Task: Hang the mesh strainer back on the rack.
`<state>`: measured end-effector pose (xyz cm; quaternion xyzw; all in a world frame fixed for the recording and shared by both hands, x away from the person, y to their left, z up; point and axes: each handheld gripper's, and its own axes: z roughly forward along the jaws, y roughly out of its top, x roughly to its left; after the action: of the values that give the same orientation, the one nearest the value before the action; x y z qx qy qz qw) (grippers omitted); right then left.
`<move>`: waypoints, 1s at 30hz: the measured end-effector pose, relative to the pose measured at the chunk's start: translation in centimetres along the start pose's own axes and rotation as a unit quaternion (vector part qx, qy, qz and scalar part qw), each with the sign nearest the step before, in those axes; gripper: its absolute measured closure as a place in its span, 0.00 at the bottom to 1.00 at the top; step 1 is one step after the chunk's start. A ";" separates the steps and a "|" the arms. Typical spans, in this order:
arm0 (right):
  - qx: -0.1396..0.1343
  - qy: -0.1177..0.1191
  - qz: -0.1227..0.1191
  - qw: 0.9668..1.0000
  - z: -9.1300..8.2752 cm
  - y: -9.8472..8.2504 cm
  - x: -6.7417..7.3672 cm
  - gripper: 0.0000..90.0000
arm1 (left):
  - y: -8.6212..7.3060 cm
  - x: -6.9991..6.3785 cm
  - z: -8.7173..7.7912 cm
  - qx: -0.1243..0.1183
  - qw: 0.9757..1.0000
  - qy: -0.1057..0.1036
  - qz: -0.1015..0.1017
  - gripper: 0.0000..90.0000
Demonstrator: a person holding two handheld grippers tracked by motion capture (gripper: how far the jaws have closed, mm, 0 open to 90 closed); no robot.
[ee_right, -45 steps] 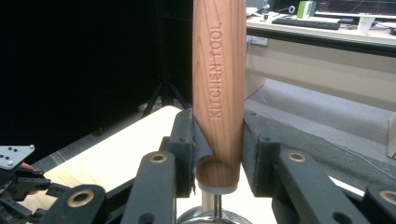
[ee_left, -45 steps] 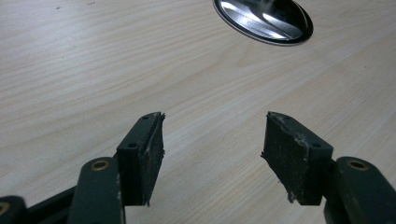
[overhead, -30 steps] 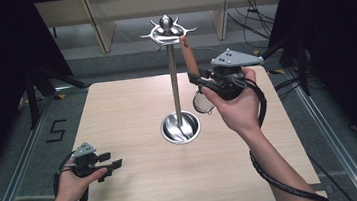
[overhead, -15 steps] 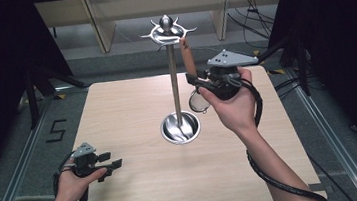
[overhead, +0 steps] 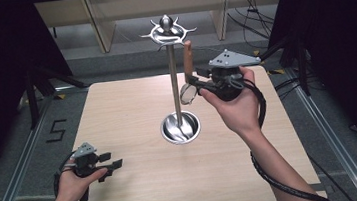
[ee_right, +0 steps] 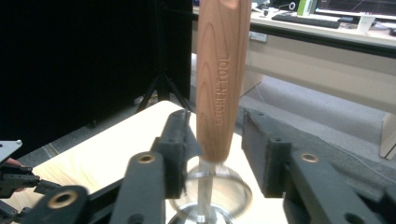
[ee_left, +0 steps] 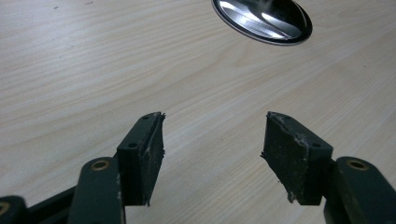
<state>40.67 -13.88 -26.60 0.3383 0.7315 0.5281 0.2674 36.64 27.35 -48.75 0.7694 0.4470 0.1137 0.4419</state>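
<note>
Left gripper (ee_left: pixel 212 156) — its two black jaws stand well apart with nothing between them, pads (ee_left: pixel 152 158) worn and frayed at the edges — above a pale wooden table (ee_left: pixel 93 70). A shiny metal base (ee_left: pixel 264 18) lies at upper right.

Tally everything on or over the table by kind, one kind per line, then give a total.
Metal hanging stands: 1, the stand with its round base on the table
Wooden-handled kitchen tools: 1, the kitchen tool, held upright
Handheld grippers: 2, the left gripper and the right gripper
Total: 4
</note>
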 end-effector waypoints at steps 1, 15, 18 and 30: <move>0.001 0.002 0.002 1.000 -0.2 0.0 0.1 0.64 | 0.0 0.0 0.0 0.000 1.000 0.001 0.000 0.41; 0.012 -0.023 -0.008 1.000 -3.5 -2.1 -1.7 0.53 | 0.1 0.0 -0.1 -0.005 1.000 0.005 0.002 0.42; 0.018 -0.030 -0.010 0.999 -4.4 -3.0 -2.2 0.53 | 0.1 0.0 -0.1 -0.005 1.000 0.005 0.002 0.42; 0.044 -0.058 0.009 0.997 -6.7 -6.5 -3.9 0.52 | 0.0 -0.1 0.0 -0.006 1.000 0.006 0.000 0.41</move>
<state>36.72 -22.30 -30.70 0.3858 0.7345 0.4774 0.2894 36.58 27.30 -48.72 0.7660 0.4490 0.1206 0.4439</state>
